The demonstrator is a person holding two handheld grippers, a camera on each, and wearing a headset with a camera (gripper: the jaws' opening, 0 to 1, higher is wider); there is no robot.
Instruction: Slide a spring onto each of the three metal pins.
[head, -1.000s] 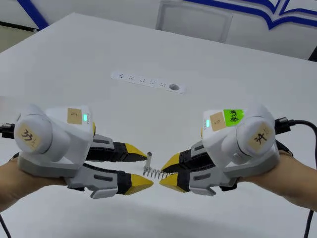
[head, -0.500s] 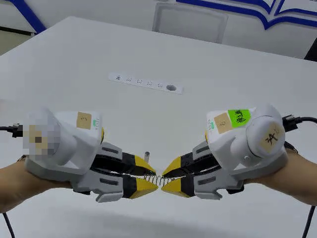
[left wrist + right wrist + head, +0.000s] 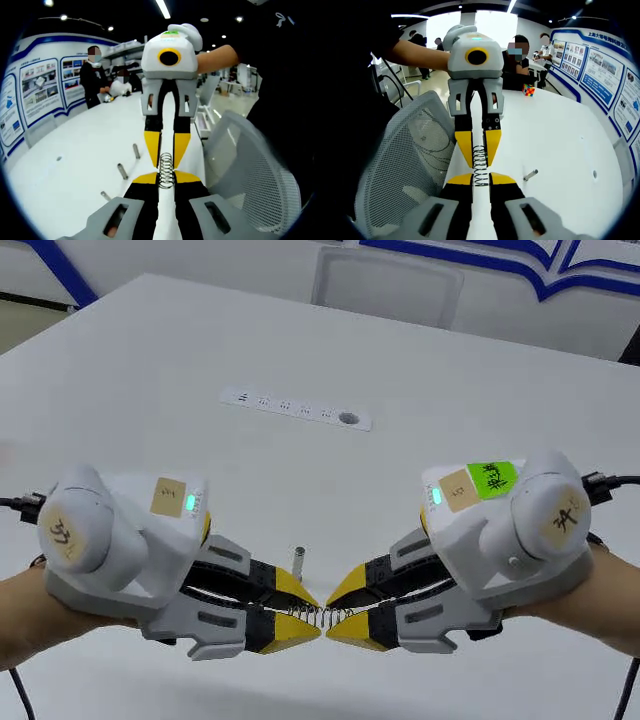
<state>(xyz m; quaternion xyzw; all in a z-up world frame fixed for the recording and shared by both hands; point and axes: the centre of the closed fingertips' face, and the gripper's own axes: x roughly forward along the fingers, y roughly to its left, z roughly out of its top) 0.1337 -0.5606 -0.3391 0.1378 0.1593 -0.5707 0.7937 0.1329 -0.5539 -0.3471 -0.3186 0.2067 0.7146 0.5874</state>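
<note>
White table [image 3: 150,370]; the spring [image 3: 320,616] is held off its surface, bridged between the two sets of yellow tips. I read both grippers as clenched on it. The left gripper [image 3: 308,616] pinches one end and the right gripper [image 3: 334,617] pinches the other, with their tips facing and nearly meeting.

Views compared:
- Head view: one pin [image 3: 298,562] stands upright just beyond the spring. A power strip [image 3: 295,408] lies well beyond it.
- Left gripper view: three pins [image 3: 136,151] [image 3: 122,171] [image 3: 104,195] sit in a row to the left of the spring. A mesh chair [image 3: 260,170] is to its right.
- Right gripper view: I count a single pin [image 3: 530,174] to the right of the spring, and it looks tilted in this view. A coloured cube [image 3: 528,90] sits far beyond the spring, and wall posters [image 3: 610,65] are further off.

Axis: the spring's long axis runs from gripper to gripper. In the head view it lies side to side and about level. In each gripper view it points straight ahead along that gripper's own jaws into the opposing tips.

Writing: the right gripper carries a green sticker and a beige tag, and the left carries a beige tag. Both round end caps have handwritten marks. I cannot read any of it, and the poster text is too small. A green lamp glows on each gripper.
</note>
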